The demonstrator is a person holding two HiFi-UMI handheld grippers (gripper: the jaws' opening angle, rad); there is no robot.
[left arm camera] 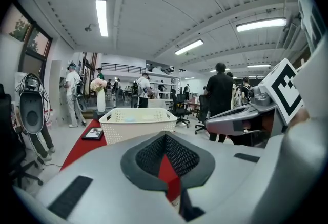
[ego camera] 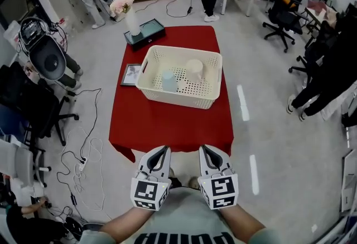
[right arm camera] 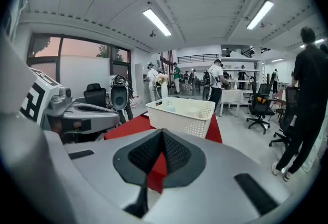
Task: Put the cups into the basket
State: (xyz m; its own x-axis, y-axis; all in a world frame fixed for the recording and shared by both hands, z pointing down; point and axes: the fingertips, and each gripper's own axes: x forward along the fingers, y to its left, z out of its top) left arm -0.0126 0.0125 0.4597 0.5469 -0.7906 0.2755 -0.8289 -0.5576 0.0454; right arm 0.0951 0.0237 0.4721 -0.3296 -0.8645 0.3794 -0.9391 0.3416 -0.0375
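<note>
Two hand-held grippers of smooth grey-white plastic low in the head view, side by side and just short of the table's near edge: left gripper [ego camera: 162, 151] [left arm camera: 165, 137] and right gripper [ego camera: 207, 149] [right arm camera: 163, 133], each with one cube of black-and-white square markers at the back. Both closed and empty, with the dark mesh-textured pads meeting at the tips (only red cloth seen through the small notch behind them). Two cups, both inside the one basket and well apart from the grippers: a pale blue cup [ego camera: 169, 81] left of the middle and a cream round cup [ego camera: 194, 68] near it on the right. One cream rectangular plastic basket [ego camera: 179, 97], with walls and floor pierced by rows of small holes and a cut-out handle in its left end. Stands on one table under a plain red cloth [ego camera: 167, 123] that hangs over the near edge. One small dark-framed picture [ego camera: 131, 75] flat on the cloth, just beside the basket's left end. One dark shallow rectangular tray [ego camera: 147, 34] farther back, with one slim white vase [ego camera: 133, 23] of pink flowers [ego camera: 121, 4] on its left end.
</note>
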